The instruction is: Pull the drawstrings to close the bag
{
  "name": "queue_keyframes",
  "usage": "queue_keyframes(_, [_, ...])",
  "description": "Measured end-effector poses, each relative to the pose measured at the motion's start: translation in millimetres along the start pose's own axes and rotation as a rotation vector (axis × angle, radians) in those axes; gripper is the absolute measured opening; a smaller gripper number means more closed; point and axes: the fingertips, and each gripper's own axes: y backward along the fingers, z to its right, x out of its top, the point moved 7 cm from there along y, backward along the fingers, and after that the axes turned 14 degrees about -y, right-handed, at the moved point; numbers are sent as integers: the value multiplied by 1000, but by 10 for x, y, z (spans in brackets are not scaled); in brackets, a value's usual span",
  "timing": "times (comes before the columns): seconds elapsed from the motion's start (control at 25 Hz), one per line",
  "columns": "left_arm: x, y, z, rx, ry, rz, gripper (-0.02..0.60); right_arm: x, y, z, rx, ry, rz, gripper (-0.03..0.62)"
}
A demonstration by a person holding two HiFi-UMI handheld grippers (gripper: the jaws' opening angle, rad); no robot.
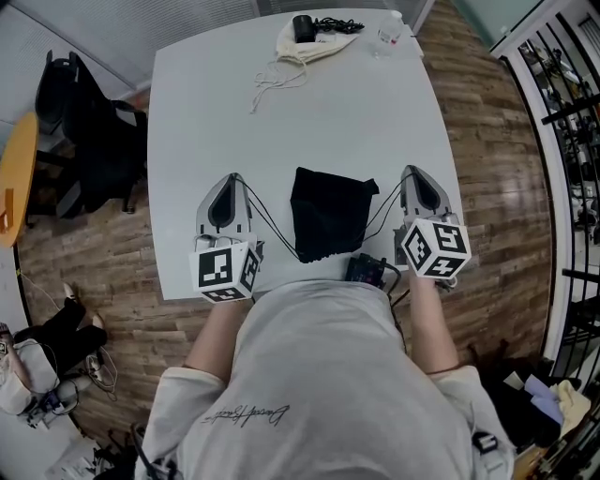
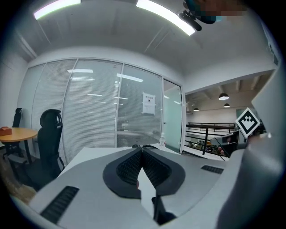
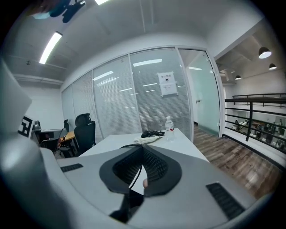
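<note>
**Black drawstring bag between two closed grippers, one cord in each**

A black drawstring bag point(image 1: 328, 214) lies flat on a white table point(image 1: 375, 122), close to the near edge and directly in front of the person. It looks like thin, limp fabric. It is probably very light, soft and shapeless, so it is likely to slide or lift off the table rather than resist a pull.

Two thin black cords leave the bag's near end. The left cord point(image 1: 267, 220) runs out to the left gripper point(image 1: 231, 180), and the right cord point(image 1: 382, 217) runs to the right gripper point(image 1: 411, 173). The cords are the sensible place to hold, away from the cloth, so the mouth can gather freely.

The grippers sit on either side of the bag. The jaws of each are pressed together, and each gripper's own view shows a cord pinched between its ribbed pads.

At the far edge of the table, well away from the bag, are a cream pouch point(image 1: 305, 47) with loose white strings and a water bottle point(image 1: 392, 28).
</note>
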Motion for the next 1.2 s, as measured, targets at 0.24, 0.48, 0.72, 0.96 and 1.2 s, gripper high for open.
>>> queue_keyframes(0.24, [-93,-40,195,-85,2,-49,11,-157,-12,-195,58,28,-65,25])
queue_keyframes(0.48, [-195,-26,305,-122,-1,-87,11,-326,-40,-280,80,30,-113,25])
queue_keyframes(0.72, [-188,-30,345,-134,-13,-95,11,-357,-25,-324,99,34,-130,23])
queue_keyframes(0.96, [-154,-24,368,-139,-18,-87,11,-380,-27,-380,121,37,-141,25])
queue_keyframes(1.2, [-138,-30,352,-148,-18,-81,11,-382,-33,-414,126,46,-150,25])
